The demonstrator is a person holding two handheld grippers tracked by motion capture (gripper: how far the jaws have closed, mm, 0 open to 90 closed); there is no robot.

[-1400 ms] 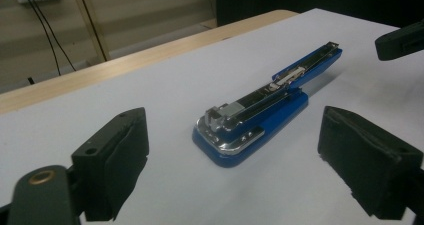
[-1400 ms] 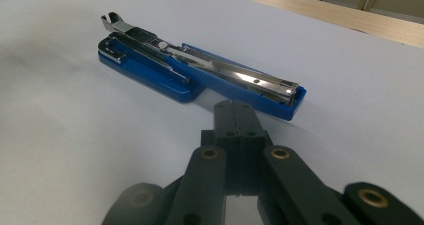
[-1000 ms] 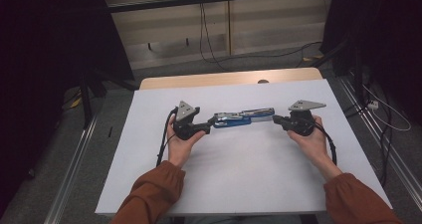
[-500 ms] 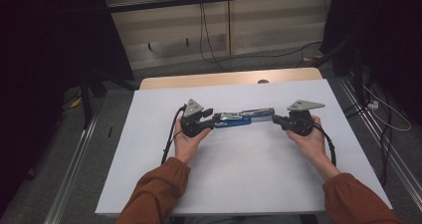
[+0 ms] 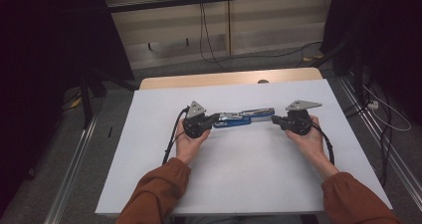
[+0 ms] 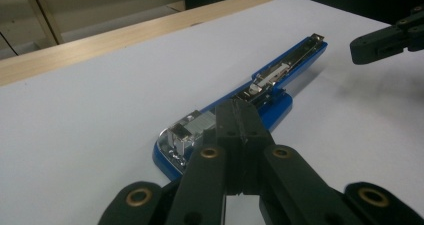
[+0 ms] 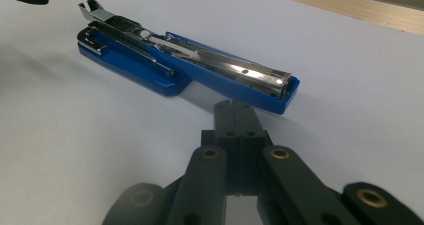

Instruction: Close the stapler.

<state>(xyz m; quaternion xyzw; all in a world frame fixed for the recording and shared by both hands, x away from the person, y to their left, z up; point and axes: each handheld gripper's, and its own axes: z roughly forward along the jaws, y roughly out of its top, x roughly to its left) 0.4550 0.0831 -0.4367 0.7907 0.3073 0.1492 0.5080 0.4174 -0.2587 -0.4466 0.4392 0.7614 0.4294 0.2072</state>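
Two closed grippers are resting at the two ends of an opened blue stapler [image 5: 244, 118].

The stapler is lying unfolded, near the middle of the white sheet [image 5: 239, 184] that is covering the table. The left gripper [image 5: 215, 119] has just been closing its jaws; now they are pressing together with nothing between them, and their tips are standing over the stapler's metal end. The right gripper [image 5: 276, 122] is keeping its jaws fully together too, holding nothing, and is pointing at the other end, just beside it.
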